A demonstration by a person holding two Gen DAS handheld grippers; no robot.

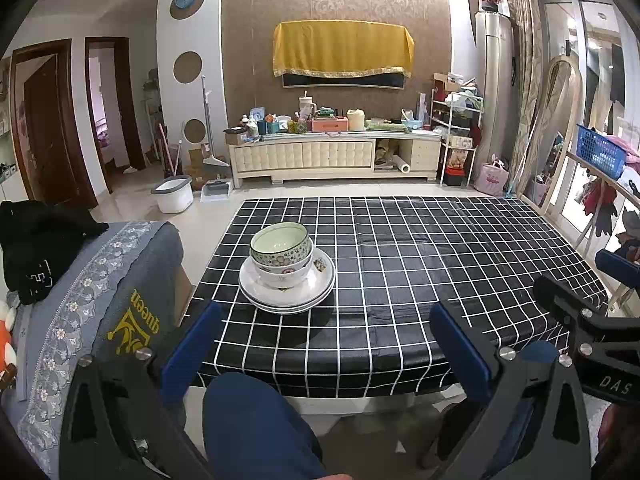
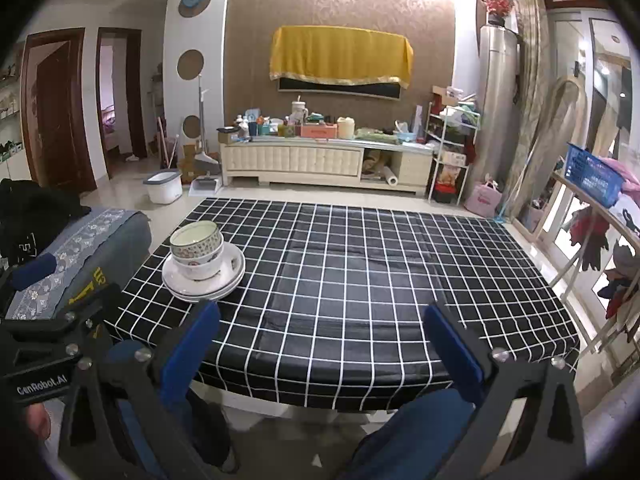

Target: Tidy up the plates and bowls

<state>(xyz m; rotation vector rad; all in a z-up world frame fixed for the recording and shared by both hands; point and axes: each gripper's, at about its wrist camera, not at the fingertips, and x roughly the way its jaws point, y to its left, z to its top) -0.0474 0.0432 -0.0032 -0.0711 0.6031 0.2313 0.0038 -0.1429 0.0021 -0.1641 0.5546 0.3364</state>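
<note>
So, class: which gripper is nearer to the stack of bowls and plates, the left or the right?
Left. The left gripper sits just in front of the stack of bowls and plates, open. The right gripper is off to the stack's right, also open.

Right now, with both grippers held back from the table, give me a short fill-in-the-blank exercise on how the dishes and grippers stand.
1. The two bowls are nested and sit on top of the ____.
2. The tablecloth is black with a grid of ____ lines.
3. The left gripper and the right gripper both have their jaws ____ and hold nothing.
4. The stack of dishes stands near the table's ____ edge.

Missing words: plates; white; open; left
</note>
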